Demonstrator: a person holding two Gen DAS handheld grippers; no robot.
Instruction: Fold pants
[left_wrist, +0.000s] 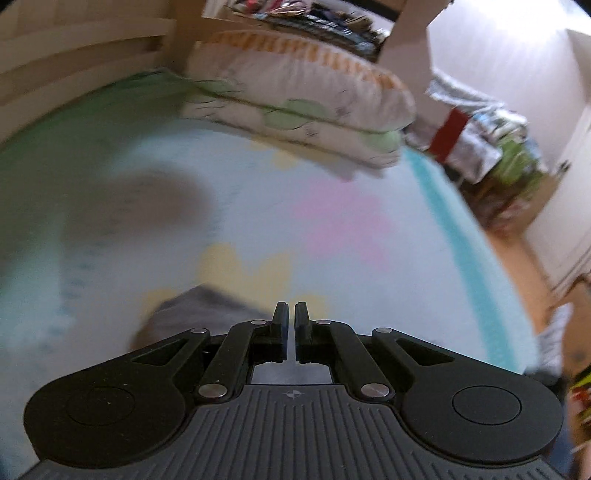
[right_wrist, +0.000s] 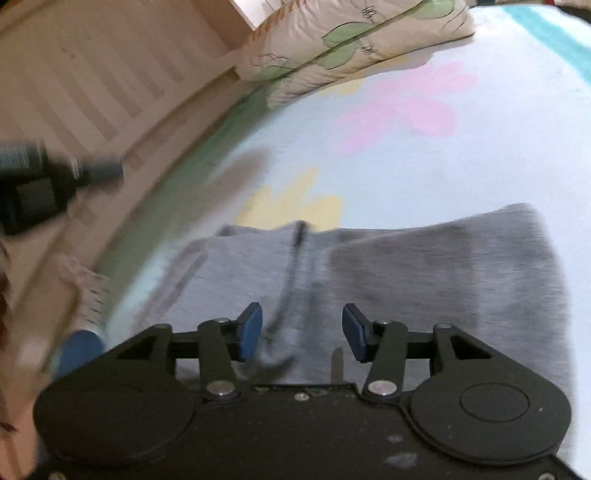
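pants: grey, flat on the bed, long axis running 9 to 3 o'clock across the right wrist view
right hand-held gripper: released, directly over the pants, pitched down
left hand-held gripper: clenched, empty, pants at 10 o'clock
nearer: right

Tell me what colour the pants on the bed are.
Heather grey, with a dark drawstring; the pants show best in the right wrist view.

One pair grey pants, lower centre, right wrist view. Two stacked pillows, top centre, left wrist view. One bedsheet. Two grippers: left gripper, right gripper.
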